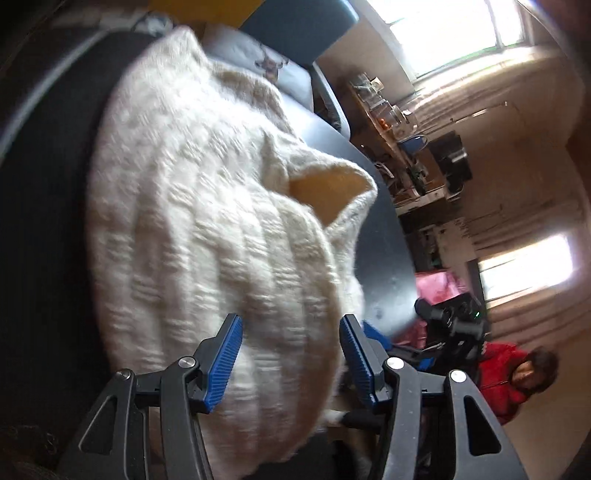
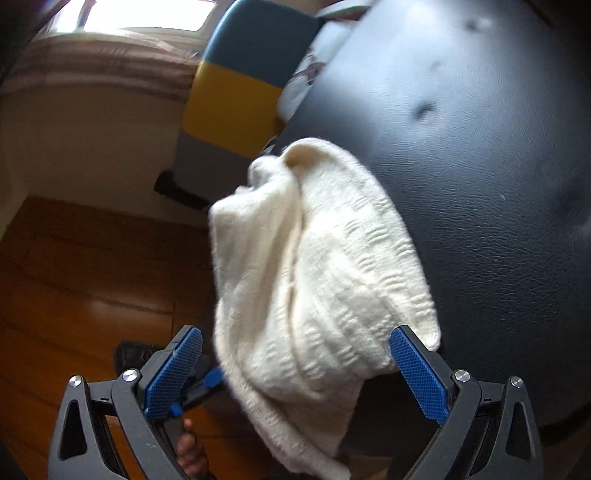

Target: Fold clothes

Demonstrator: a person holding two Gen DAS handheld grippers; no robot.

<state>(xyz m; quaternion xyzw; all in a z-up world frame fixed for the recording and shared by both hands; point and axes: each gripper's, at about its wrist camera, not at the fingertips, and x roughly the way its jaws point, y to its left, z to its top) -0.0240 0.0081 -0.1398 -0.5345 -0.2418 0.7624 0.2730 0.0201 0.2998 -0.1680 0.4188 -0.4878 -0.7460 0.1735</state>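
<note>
Roughly, near to far:

Left gripper (image 1: 290, 350): jaws spread, blue pads (image 1: 225, 358) either side of the knit; nothing pinched. Cloth sits between them, contact with either pad not clear.

Right gripper (image 2: 295, 373): jaws spread wider; the knit's lower end hangs in the gap. Right pad (image 2: 417, 373) is just beside a cloth corner, left pad stands apart over the floor. No pinch.

Hand (image 2: 190, 454): part of 1 shows low in the right wrist view, under the other gripper's blue tips.

Sweater (image 2: 317, 288): cream cable knit, bunched and half draped off the edge of the dark padded surface (image 2: 480, 184); part on it, part hanging toward the wooden floor (image 2: 74, 295).

Long axis: runs straight ahead from each tool, ribs pointing away along the fingers in both views.

Open cuff or hem (image 1: 325, 188): curls up at the far end in the left wrist view, well beyond the pads.

Nearer tool: judged about even; both have the near end between their jaws, the left more squarely centred.

Next move, judged: close both on the near edge, then draw it back onto the surface to flatten.

Risk, judged: thick knit may bunch, so a pinch takes 2 layers.

Far: a striped cushion (image 2: 236, 92), a window (image 1: 461, 29), a person in red (image 1: 506, 376).
</note>
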